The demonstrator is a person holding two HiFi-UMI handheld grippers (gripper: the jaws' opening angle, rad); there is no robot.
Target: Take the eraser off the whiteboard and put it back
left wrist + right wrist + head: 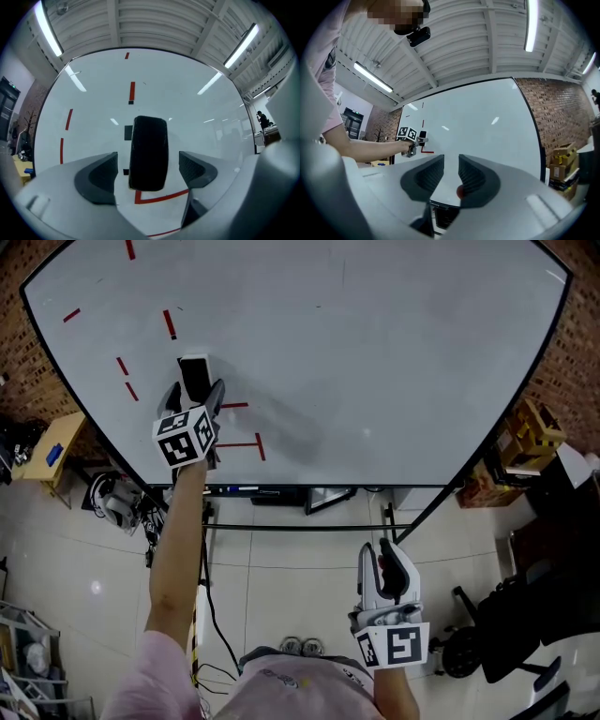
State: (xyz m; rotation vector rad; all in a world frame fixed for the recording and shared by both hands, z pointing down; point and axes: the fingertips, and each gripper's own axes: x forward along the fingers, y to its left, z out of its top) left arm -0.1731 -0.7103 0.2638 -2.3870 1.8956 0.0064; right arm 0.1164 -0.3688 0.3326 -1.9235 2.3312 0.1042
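**A:** Right gripper view first: what is that tool doing?

**B:** The right gripper hangs low near the person's body, jaws together on nothing. I judge it idle, since one tool is enough here.

**A:** And farther out?

**B:** The left gripper is at the whiteboard, jaws spread wide. The eraser stands between them with a gap on each side, so neither pad presses it. It clings to the board by itself, just above a red corner mark.

**A:** Which way does it lie?

**B:** Its long axis runs up and down the board, long sides facing the pads. That suits a pinch across its narrow width. Whether it is about to be taken or is already back, I cannot tell.
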